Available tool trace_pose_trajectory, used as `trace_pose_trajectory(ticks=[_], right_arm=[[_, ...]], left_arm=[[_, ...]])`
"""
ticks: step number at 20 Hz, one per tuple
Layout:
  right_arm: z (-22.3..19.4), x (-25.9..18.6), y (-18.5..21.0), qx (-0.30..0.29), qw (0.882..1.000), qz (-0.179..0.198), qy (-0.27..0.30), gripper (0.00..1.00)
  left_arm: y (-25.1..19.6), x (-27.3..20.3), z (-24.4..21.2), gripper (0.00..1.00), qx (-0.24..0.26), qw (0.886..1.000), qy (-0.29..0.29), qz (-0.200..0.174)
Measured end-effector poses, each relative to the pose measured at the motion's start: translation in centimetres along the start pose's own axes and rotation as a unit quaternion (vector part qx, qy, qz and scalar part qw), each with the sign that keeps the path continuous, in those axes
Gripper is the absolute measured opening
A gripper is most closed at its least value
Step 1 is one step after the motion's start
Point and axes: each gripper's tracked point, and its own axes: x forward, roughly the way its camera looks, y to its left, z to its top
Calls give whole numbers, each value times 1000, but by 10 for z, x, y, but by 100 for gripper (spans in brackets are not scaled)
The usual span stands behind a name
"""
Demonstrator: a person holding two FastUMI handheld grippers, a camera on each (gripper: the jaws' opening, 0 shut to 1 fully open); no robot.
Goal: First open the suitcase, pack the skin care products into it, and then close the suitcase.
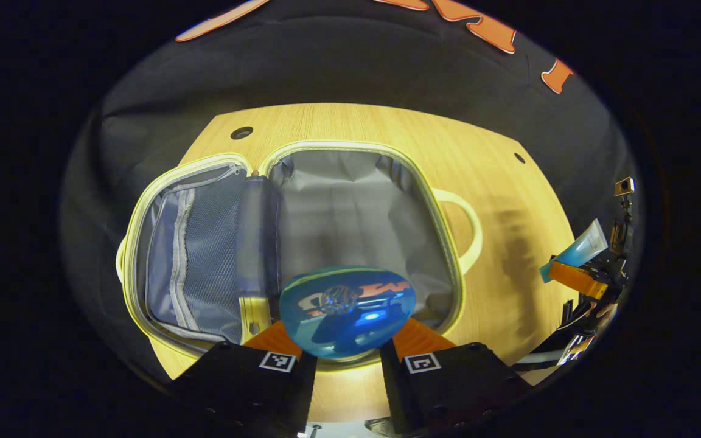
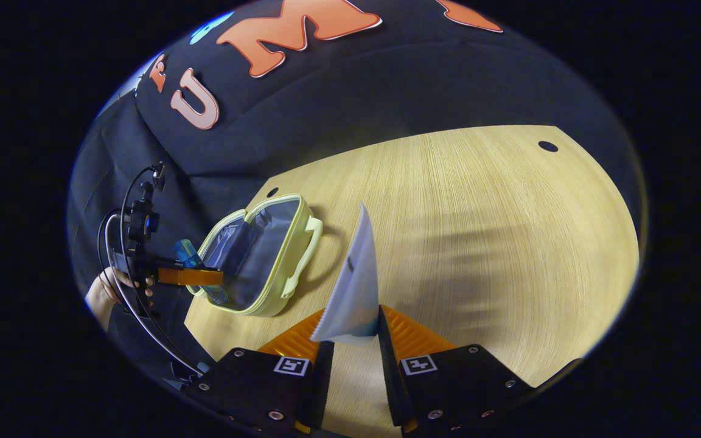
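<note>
Light wooden tabletop (image 1: 509, 182) carries the pale yellow fabric suitcase (image 1: 302, 243), lying unzipped and flat: grey lining in its right half, a zipped mesh pocket (image 1: 204, 255) in its left half, looped handle (image 1: 469, 234) on the right side. Both halves look bare of products. Left gripper (image 1: 347, 350) clamps a glossy blue bottle (image 1: 347, 310) between both fingers, held above the suitcase's near edge; in the right gripper view a hand (image 2: 110, 289) holds this gripper by the suitcase's left side. Right gripper (image 2: 350, 340) pinches a white squeeze tube (image 2: 355, 286), crimped end up, over bare table, well apart from the suitcase, off to its right.
</note>
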Motion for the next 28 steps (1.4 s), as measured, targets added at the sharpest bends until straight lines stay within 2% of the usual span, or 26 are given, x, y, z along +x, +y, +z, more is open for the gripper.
trace_pose_trajectory(ticks=[6,10,13,16,18,19,22,28], right_arm=[[9,13,4,2,1000,-19,1,41],[8,21,8,9,1000,-24,10,41],[15,24,16,8,1000,-28,8,41],[20,23,19,3,999,-33,1,41],[24,22,23,4,999,-35,-2,41],[26,24,26,5,999,-34,-1,41],[29,24,38,-3,999,-33,3,41],[46,30,91,-32,999,-7,13,41]], left_arm=[[15,48,-3,49,-8,999,42,-7],[25,66,28,50,37,999,11,4],[33,84,38,51,75,996,24,28],[28,92,36,52,65,997,26,12],[11,86,41,84,68,997,19,-14],[14,81,43,100,73,997,16,-9],[14,69,46,100,71,997,0,-8],[10,11,52,100,33,997,-48,-52]])
